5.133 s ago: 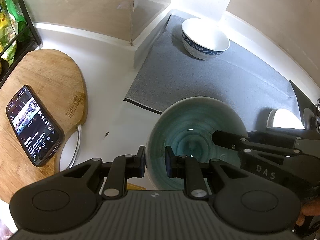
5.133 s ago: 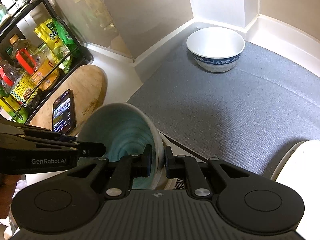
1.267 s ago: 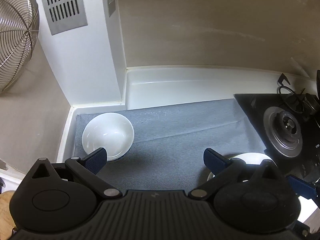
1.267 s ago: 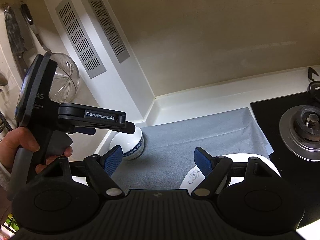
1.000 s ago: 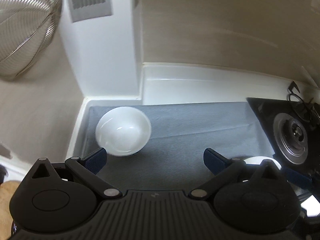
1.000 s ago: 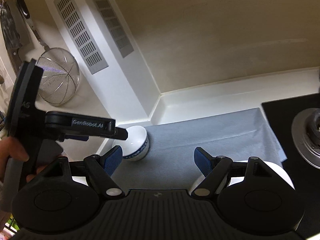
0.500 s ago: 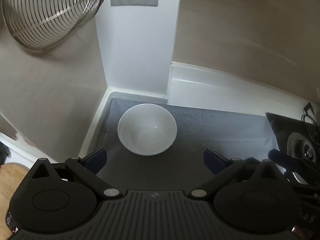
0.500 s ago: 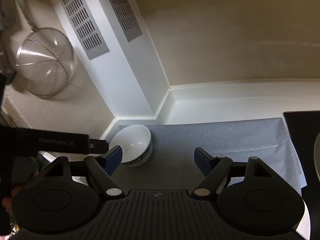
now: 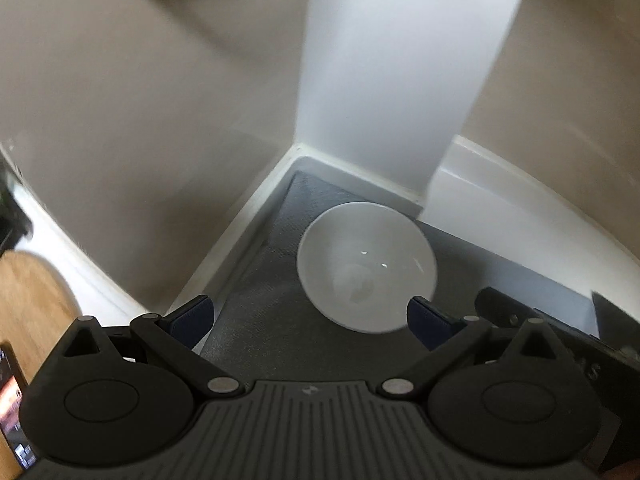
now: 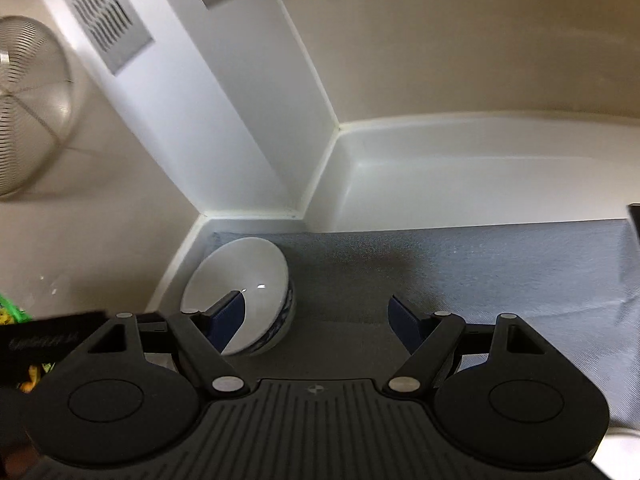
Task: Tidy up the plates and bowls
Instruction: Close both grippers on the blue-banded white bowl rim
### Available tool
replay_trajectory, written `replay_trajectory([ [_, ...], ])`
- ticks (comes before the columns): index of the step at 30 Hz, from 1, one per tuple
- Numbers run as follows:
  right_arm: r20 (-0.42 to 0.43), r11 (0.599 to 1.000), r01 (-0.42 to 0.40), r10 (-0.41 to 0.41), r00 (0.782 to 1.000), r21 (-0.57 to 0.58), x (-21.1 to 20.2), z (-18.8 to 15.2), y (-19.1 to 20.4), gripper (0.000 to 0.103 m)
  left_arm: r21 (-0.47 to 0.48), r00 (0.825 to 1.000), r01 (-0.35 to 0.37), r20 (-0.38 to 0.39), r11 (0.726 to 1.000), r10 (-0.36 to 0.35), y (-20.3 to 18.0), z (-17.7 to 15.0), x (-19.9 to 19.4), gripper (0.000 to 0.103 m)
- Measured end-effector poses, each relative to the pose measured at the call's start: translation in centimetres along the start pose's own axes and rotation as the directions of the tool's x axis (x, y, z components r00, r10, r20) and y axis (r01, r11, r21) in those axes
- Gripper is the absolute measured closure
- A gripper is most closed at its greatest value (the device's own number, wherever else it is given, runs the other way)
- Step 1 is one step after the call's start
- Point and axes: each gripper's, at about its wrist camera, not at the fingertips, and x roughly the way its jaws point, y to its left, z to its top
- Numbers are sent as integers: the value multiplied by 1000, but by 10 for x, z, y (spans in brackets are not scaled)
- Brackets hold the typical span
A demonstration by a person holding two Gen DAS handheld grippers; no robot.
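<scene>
left gripper (image 9: 310, 320): jaws wide, nothing between the pads; angled down at the corner of the counter.
right gripper (image 10: 316, 318): jaws wide, holding nothing; its left pad overlaps the bowl's rim in the right wrist view, contact can't be confirmed.
bowl (image 9: 366, 266): white inside, blue pattern on the outside (image 10: 256, 292), upright on the grey mat (image 10: 480, 264), tucked in the corner just beside the white pillar (image 9: 400, 80).
grey mat: lies flat on the counter, runs right from the corner along the white backsplash (image 10: 480, 176).
wire strainer (image 10: 28, 108): hangs on the wall left of the pillar, blurred.
cutting board (image 9: 28, 304): wooden, far left of the left wrist view, a phone (image 9: 12, 400) at its lower edge.
</scene>
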Motion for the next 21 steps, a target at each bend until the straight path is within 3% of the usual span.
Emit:
replay_trajectory([
  [11, -120, 999, 6, -11, 993, -38, 78, 13, 7, 22, -131, 997, -75, -33, 989, 71, 11, 2, 37, 0],
  [21, -182, 997, 9, -22, 983, -71, 118, 14, 20, 23, -282, 995, -77, -85, 956, 55, 25, 11, 63, 0],
])
